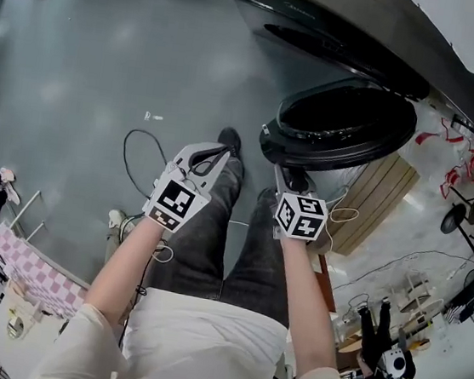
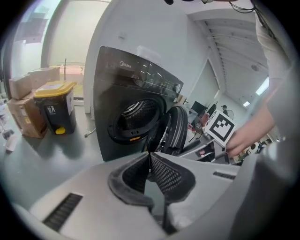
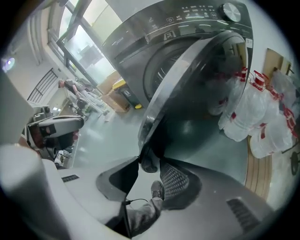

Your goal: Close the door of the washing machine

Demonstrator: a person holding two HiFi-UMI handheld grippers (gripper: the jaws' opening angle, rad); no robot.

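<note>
The washing machine (image 1: 352, 23) is standing at the far right, its round door (image 1: 348, 125) hanging wide open toward the person. The right gripper (image 1: 294, 181) is hovering just beside the door's near rim, its 2 jaws spread and empty. The left gripper (image 1: 210, 159) is clenching on nothing. The push is probably going best flat against the door's side facing away from the drum, steadily, until it latches.
</note>
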